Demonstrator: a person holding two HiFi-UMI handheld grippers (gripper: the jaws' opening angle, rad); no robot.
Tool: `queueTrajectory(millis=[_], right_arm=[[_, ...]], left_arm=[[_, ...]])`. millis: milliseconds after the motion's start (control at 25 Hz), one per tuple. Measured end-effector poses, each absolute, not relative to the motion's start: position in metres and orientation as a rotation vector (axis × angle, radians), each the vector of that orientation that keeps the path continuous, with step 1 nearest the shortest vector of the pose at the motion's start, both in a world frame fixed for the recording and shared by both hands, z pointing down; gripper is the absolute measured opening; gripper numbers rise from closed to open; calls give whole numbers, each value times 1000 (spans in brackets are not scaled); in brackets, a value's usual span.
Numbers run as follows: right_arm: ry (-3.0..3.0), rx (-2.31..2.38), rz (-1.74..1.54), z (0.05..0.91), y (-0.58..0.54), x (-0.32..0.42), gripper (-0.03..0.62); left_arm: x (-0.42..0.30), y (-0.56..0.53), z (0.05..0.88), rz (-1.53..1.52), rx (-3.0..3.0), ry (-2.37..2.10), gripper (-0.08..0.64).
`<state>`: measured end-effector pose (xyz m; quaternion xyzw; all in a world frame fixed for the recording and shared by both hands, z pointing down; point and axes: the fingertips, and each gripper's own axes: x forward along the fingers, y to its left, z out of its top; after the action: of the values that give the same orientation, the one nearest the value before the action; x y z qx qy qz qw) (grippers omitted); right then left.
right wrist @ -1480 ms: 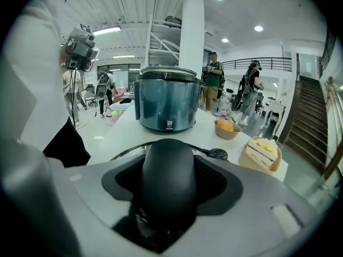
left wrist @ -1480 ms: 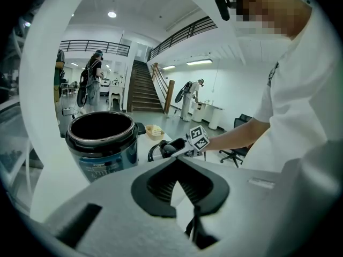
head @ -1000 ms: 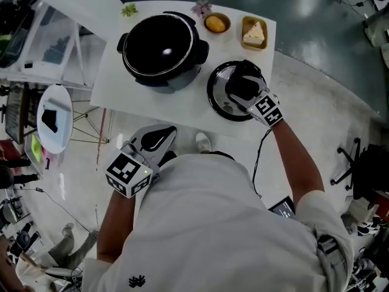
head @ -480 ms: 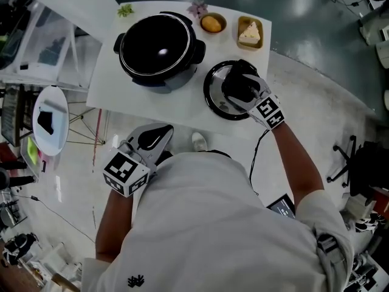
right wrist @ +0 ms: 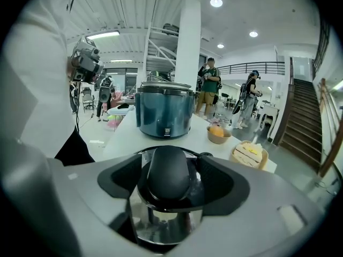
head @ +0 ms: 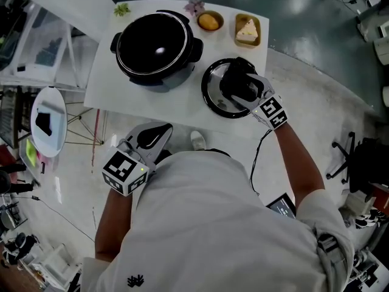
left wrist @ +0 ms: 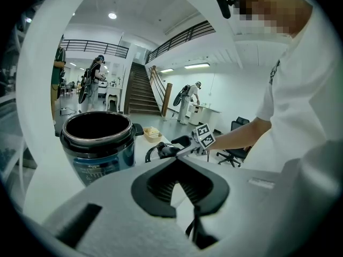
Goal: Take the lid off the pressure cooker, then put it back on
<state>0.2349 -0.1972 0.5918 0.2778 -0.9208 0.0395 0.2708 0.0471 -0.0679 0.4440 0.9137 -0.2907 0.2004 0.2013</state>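
Observation:
The open pressure cooker pot [head: 157,44] stands on the white table [head: 146,99], its dark inside showing. Its lid [head: 211,96] lies flat on the table to the pot's right. My right gripper [head: 240,85] hovers over the lid. Its jaws have just been opening and now stand wide on either side of the black handle [right wrist: 169,173], the pads clear of it. In the right gripper view the pot [right wrist: 164,111] is straight ahead. My left gripper [head: 159,132] hangs below the table's near edge, shut and empty. Its view shows the pot [left wrist: 99,143] at left.
Behind the lid stand a small bowl with an orange item [head: 209,21] and a dish with a cake slice [head: 247,30]. Small flower decorations [head: 195,6] sit at the table's far edge. A round white side table [head: 48,117] is on the left.
The right gripper's jaws have spread wider around the lid's handle and lifted slightly. The lid stays flat on the table. The left gripper has kept still.

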Motion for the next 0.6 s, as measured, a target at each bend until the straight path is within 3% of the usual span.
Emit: queueTrajectory(millis=[600], right_arm=[[-2468,670,109,614,-204,218,357]], left_arm=[[43,-65,446,568,2537,-830,6]])
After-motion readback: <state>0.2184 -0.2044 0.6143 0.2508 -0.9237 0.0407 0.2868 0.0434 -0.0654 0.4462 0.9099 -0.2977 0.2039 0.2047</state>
